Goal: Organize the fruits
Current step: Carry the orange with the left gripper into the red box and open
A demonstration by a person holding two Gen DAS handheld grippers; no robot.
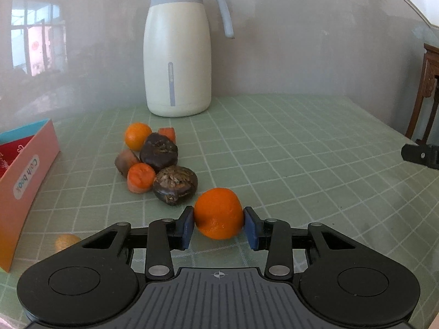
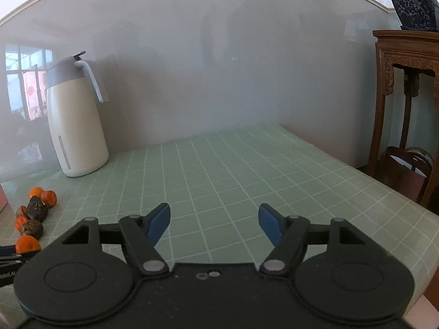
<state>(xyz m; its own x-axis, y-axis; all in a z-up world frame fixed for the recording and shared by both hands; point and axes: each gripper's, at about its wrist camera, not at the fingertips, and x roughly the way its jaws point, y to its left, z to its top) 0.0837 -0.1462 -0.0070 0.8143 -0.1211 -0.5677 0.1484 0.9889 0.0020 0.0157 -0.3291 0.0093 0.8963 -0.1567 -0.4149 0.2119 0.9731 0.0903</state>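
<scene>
I see the table point(image 1: 301, 142) first, covered in a pale green cloth with a white grid, running back to a grey wall. On it, at the back, stands a cream jug point(image 1: 177, 63) with a grey lid and handle, upright. At the left edge of my left view lies a pink and teal box point(image 1: 26, 172), tilted, with "Cash book" printed on its side. Off the table's right side my right view shows a dark carved wooden stand point(image 2: 406, 87) with a blue patterned pot point(image 2: 414, 6) on top.

My left gripper point(image 1: 219, 223) has its jaws closed on an orange point(image 1: 218, 213); both blue pads press its sides, and the fruit sits low over the cloth near the table's front. No earlier view, so I only report the grip as it stands.

My right gripper point(image 2: 214, 224) has its jaws standing wide with nothing between them, only bare cloth ahead.

Just behind the held orange, to its left, is a cluster of fruit point(image 1: 153, 161): 2 dark brown wrinkled ones, 1 smaller orange at the back, about 3 orange-red pieces and 1 dull brown piece, all touching or nearly so. A small yellowish item point(image 1: 67, 242) lies apart by the box, partly hidden behind my left gripper.
</scene>
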